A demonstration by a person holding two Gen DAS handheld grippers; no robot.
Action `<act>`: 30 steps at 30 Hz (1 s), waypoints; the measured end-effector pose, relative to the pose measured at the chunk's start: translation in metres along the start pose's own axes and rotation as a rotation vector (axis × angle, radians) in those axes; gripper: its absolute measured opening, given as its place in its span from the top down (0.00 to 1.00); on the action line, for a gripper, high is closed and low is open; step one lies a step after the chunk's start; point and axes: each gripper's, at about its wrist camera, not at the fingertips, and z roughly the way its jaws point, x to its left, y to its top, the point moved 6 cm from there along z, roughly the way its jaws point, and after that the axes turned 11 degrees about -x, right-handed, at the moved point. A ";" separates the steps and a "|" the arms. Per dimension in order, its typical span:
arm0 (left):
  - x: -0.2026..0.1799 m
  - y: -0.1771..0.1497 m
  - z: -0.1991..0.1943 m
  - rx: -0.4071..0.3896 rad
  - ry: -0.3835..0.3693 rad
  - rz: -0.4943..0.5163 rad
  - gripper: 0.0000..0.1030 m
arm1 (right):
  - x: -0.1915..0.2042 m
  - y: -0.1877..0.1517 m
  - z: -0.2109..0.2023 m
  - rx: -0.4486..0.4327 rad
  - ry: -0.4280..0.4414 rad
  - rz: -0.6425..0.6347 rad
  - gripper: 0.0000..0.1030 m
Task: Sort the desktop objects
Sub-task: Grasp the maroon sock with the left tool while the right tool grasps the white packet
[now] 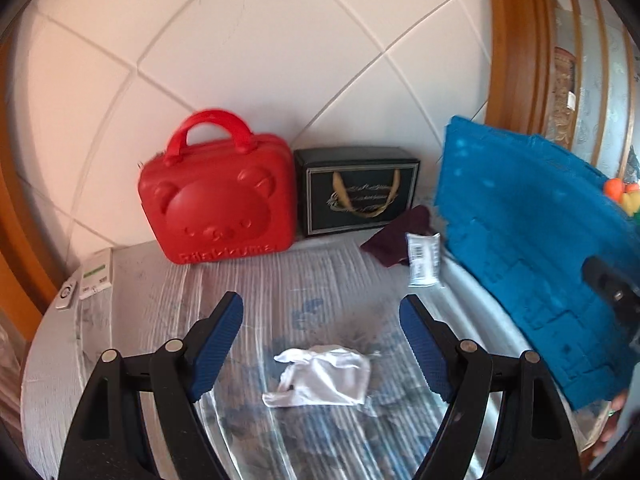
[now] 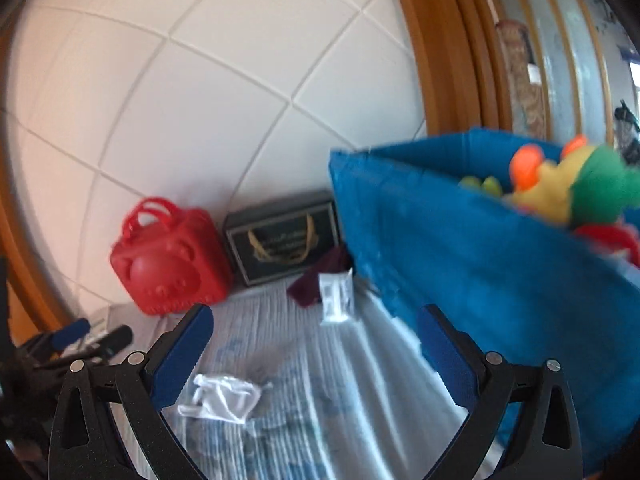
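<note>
Surface (image 1: 132,280): round, wrapped in clear film over a blue print, set against a white tiled wall.

Landmark: red bear-face case (image 1: 218,196), upright at the wall.
- Just right of the case: black gift box (image 1: 356,190) with gold ribbon handle.
- Further right of the case: maroon cloth (image 1: 396,236), a barcoded packet (image 1: 423,258) lying partly on it.
- In front of the case: crumpled white wrapper (image 1: 320,376), flat on the surface.
- Left of the case: small white packet (image 1: 96,274) and silver device (image 1: 67,294) (at the rim).
- Far right of the case: blue fabric bin (image 2: 480,264), plush toys (image 2: 568,188) inside.

Left tongs (image 1: 320,336): released, spread above the wrapper, holding nothing.
Right tongs (image 2: 316,344): released, empty, right finger just beside the bin.
</note>
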 end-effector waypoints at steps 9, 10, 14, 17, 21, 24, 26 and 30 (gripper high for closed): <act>0.021 -0.022 0.180 0.113 -0.055 0.085 0.22 | -0.009 -0.091 0.186 0.187 -0.165 0.058 0.00; 0.019 -0.024 0.203 0.121 -0.076 0.095 0.22 | -0.012 -0.100 0.207 0.204 -0.185 0.069 0.00; 0.007 -0.036 0.268 0.147 -0.127 0.166 0.22 | -0.027 -0.130 0.288 0.254 -0.273 0.100 0.00; -0.002 -0.043 0.303 0.167 -0.173 0.176 0.22 | -0.035 -0.147 0.328 0.281 -0.314 0.100 0.03; -0.028 -0.047 0.329 0.175 -0.256 0.177 0.22 | -0.047 -0.163 0.359 0.348 -0.357 0.097 0.46; -0.060 -0.046 0.341 0.179 -0.324 0.196 0.22 | -0.060 -0.155 0.346 0.313 -0.364 0.152 0.53; -0.088 -0.045 0.346 0.177 -0.389 0.218 0.22 | -0.072 -0.157 0.323 0.297 -0.399 0.178 0.53; -0.134 -0.052 0.361 0.211 -0.441 0.265 0.22 | -0.093 -0.171 0.299 0.294 -0.442 0.221 0.53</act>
